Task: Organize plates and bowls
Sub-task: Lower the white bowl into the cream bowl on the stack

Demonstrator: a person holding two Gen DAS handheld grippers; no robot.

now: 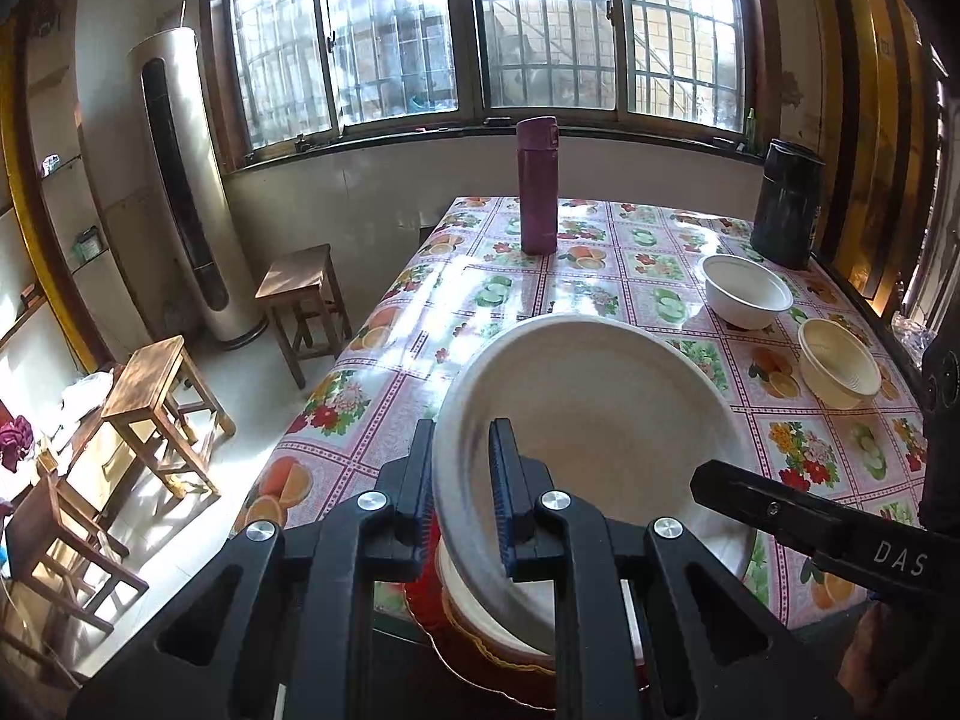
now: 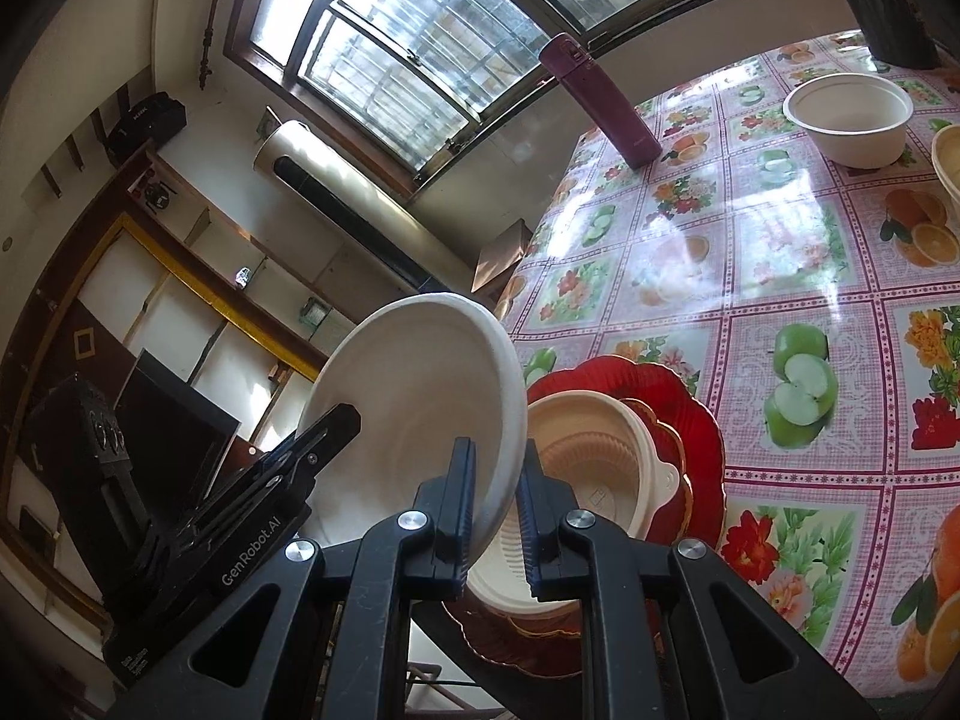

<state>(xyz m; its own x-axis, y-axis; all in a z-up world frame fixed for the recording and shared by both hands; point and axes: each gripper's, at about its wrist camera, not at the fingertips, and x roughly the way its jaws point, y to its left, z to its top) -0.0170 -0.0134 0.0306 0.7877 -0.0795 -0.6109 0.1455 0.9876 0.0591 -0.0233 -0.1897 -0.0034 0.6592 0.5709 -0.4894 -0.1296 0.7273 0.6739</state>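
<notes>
Window (image 1: 474,30) daylight glares on tablecloth (image 1: 456,294) (fisheye-warped edges).

A large white plate (image 1: 588,414) is tilted above the near table edge, its rim clamped on two opposite sides. Directly beneath it, a cream bowl (image 2: 591,450) with a ribbed inside and a small tab handle sits on a red scalloped plate (image 2: 690,414) with gold trim. Farther back, a white bowl (image 1: 747,291) and a cream bowl (image 1: 839,369) stand upright, near each other, apart from the stack.
</notes>
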